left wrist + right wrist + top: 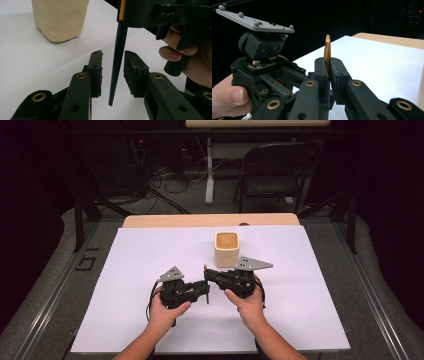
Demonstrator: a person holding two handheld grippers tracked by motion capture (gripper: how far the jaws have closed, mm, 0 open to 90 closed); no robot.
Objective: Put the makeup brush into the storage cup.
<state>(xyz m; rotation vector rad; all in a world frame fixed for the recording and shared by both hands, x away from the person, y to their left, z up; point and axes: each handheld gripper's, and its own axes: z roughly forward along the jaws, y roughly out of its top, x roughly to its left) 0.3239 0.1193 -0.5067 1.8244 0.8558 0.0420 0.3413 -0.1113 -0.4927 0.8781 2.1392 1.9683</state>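
Note:
A thin stick [117, 62], black and tapering to a point at the bottom and gold-orange at the top [327, 48], stands nearly upright above the white sheet. My right gripper [328, 61] is shut on its upper part, with the gold end poking up above the jaws. My left gripper [113, 53] is open, one jaw on each side of the black lower part and a gap on both sides. In the high view the two grippers meet tip to tip, left gripper [202, 287] and right gripper [207, 274], just in front of a cream square cup [227, 248].
The cream cup [60, 20] stands upright on the white sheet [125, 285] that covers the wooden table [150, 220]. A hand [180, 50] holds the right gripper's grip. A folding chair [275, 167] and cables stand on the floor beyond the table.

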